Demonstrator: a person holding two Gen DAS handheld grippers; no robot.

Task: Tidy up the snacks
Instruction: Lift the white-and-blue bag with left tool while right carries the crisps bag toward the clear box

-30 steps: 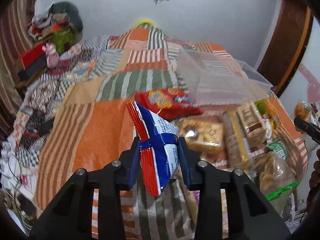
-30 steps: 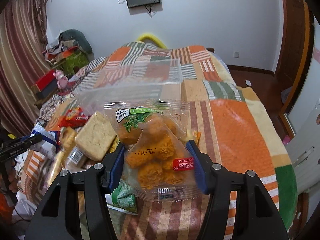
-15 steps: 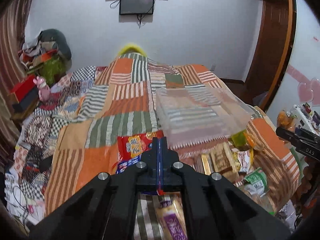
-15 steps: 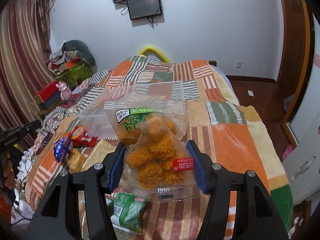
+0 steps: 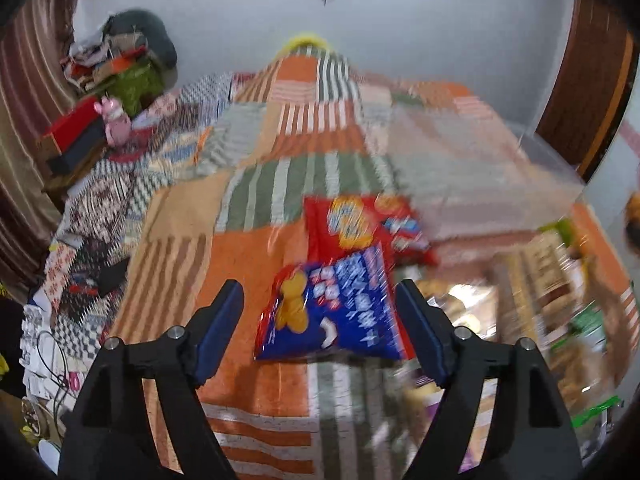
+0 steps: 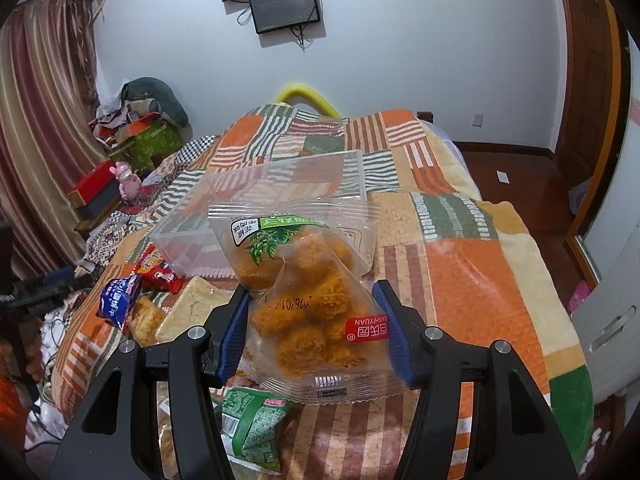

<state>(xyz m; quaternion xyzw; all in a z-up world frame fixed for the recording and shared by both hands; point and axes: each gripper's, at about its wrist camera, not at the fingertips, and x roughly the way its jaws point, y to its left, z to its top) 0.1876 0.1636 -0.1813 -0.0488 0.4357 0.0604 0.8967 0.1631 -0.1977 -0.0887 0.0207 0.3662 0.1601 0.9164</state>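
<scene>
While a second back the left gripper (image 5: 320,328) was clamped on the blue snack bag (image 5: 332,312), its jaws are now opening, and the bag sits in the gap between them with neither pad pressing on it (the left wrist view is smeared with motion, so whether the right pad grazes the bag's edge I cannot tell). Half a second ago the jaws stood fully together with nothing between them, so my reading is a fresh approach to the bag, not a finished placement. It lies on the bed's patchwork quilt (image 5: 248,256), with the red snack packet (image 5: 360,228) touching it at about 1 o'clock and the clear plastic bin (image 5: 500,176) beyond that, toward 2 o'clock.

Over on the right, nothing has changed: the right gripper (image 6: 314,328) keeps a medium-width hold on the clear bag of orange puffs (image 6: 312,300), lifted above the quilt, with the bin at 12 o'clock just behind it. A green snack packet (image 6: 252,420) lies below at 7 o'clock.

For the task, one snack is in hand and ready for the bin, while the blue one is not yet regripped.
</scene>
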